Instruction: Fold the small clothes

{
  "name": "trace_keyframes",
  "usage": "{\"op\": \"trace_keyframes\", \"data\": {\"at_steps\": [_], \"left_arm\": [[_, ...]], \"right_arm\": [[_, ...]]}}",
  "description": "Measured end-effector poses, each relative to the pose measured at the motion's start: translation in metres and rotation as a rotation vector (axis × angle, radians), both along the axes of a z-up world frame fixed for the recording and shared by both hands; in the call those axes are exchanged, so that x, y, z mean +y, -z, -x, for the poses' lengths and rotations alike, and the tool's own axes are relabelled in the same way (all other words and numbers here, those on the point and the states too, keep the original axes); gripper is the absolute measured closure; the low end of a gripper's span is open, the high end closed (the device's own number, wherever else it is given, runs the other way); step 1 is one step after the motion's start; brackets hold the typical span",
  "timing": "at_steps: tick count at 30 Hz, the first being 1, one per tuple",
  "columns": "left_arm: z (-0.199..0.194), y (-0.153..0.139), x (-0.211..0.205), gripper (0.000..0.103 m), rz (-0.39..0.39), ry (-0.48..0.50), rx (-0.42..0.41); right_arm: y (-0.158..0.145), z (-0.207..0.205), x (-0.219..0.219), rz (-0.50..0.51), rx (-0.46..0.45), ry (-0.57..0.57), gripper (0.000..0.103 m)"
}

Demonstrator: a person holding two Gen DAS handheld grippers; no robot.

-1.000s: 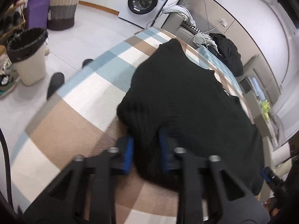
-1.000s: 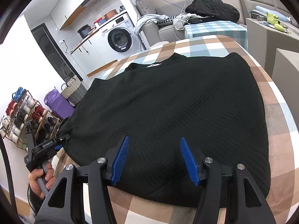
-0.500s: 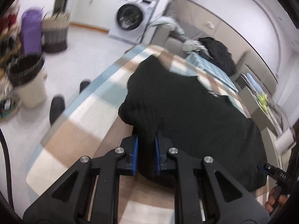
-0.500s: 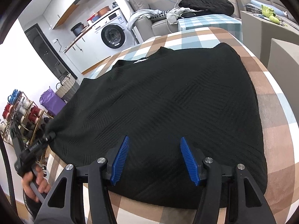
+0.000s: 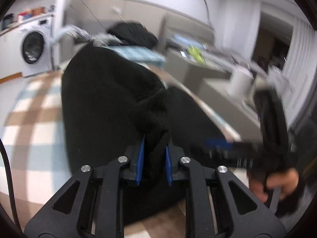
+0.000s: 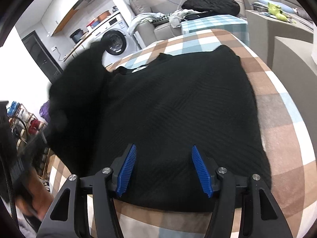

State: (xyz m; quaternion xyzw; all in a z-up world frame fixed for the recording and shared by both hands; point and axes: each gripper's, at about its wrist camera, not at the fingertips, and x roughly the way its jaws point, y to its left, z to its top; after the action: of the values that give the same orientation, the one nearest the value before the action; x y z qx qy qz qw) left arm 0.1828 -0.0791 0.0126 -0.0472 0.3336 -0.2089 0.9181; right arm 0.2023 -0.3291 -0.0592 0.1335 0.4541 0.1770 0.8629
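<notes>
Looking along the left gripper (image 5: 154, 154), its blue pads (image 5: 141, 159) have a bunched fold of the black sweater (image 5: 103, 107) between them; the jaws are opening, yet the knit still fills the narrow gap and touches both pads. That pinched part of the sweater stands lifted in a hump above the checked tablecloth (image 5: 33, 119), which shows bare to the left of the sweater. This view is smeared by blur. To the right of the sweater, the right gripper (image 5: 220, 143) appears as a dark streak with a blue pad, a hand (image 5: 273, 184) wrapped round its handle. Beyond the sweater, a washing machine (image 5: 32, 48) stands at the far left, and a dark heap of clothes (image 5: 132, 33) lies behind the sweater's top edge.

From the right wrist, the right gripper (image 6: 164, 168) hovers at the sweater's (image 6: 178, 107) near hem with its jaws spread apart, both blue pads (image 6: 126, 168) clear of the fabric's edge and nothing clamped between them. Most of the sweater lies flat on the tablecloth (image 6: 281, 119), neckline toward the far end. Its left side rises off the cloth in a blurred black flap, held up where the left gripper (image 6: 44, 132) meets it; the other hand (image 6: 35, 196) shows below that, left of the sweater. The washing machine (image 6: 116, 39) stands beyond the raised flap.
</notes>
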Motion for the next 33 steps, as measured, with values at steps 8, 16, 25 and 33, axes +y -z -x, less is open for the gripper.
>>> {"op": "trace_keyframes", "data": {"at_steps": [8,16,25,33], "left_arm": [[0.021,0.014,0.048,0.037,0.079,-0.100,0.059],[0.010,0.025,0.120,0.037,0.095,-0.265,0.121],[0.015,0.025,0.134,0.037,0.078,-0.289,0.128],[0.002,0.047,0.091,0.036,0.005,-0.155,0.173]], "right_arm": [[-0.010,-0.002,-0.027,-0.132,0.013,-0.019,0.043],[0.019,-0.023,0.012,-0.232,0.125,-0.099,0.050],[-0.032,-0.006,0.030,-0.204,-0.057,-0.217,0.099],[0.014,-0.015,0.021,0.034,0.079,-0.119,0.092]]}}
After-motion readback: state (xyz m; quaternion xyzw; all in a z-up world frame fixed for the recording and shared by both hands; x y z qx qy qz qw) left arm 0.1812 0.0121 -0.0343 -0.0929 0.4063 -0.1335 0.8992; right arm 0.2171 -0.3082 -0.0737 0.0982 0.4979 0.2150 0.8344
